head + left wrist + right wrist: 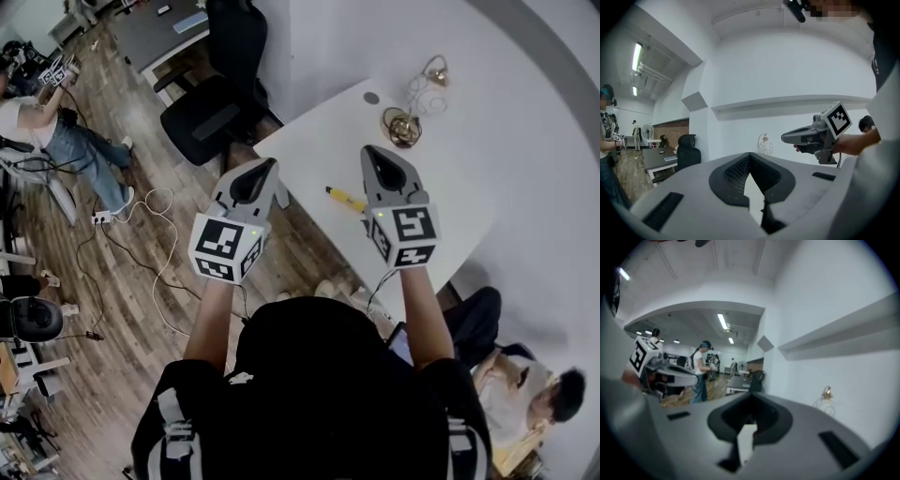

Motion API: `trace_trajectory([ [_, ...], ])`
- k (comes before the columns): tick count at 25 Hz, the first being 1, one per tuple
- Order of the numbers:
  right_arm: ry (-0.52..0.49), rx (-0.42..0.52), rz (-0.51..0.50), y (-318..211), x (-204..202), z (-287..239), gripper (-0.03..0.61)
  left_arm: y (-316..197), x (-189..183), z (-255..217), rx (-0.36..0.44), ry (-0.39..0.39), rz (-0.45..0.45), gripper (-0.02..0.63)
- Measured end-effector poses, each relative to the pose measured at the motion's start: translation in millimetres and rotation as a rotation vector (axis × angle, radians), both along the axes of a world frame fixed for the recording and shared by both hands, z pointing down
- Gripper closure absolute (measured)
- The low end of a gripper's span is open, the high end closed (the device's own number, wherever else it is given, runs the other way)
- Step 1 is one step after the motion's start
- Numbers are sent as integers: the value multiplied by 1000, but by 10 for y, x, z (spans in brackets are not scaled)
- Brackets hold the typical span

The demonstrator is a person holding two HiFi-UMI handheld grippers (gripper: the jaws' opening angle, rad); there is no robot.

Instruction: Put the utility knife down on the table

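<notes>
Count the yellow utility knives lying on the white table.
1: the yellow utility knife lies on the white table, by its near edge; the right gripper may hide others.

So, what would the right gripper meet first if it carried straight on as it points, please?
Nothing close: the right gripper points roughly level over the white table. Its line seems to reach the distant black office chair, though depth is unclear.

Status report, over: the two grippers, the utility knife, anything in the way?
Left gripper shut, empty. Right gripper shut, empty. Utility knife lies flat on the table, apart from both. Nothing in the way.
</notes>
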State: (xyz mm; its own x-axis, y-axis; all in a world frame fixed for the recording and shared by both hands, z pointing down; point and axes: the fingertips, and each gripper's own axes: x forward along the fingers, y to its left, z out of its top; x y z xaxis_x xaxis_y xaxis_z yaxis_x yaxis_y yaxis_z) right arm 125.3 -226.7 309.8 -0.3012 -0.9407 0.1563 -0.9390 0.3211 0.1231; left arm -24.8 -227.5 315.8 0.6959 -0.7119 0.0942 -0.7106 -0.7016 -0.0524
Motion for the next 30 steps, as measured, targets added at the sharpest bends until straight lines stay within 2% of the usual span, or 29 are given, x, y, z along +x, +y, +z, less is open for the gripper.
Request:
trace_trajectory([
  [5,1,59,6,100,12,-169,543,59,33,-265,70,26,-5,594],
  [9,-6,71,13,145,48,-221,545,101,101,-366,91,34,8,594],
  [30,-8,63,13,218,167,-180,544,200,288,-368,78,36,7,594],
])
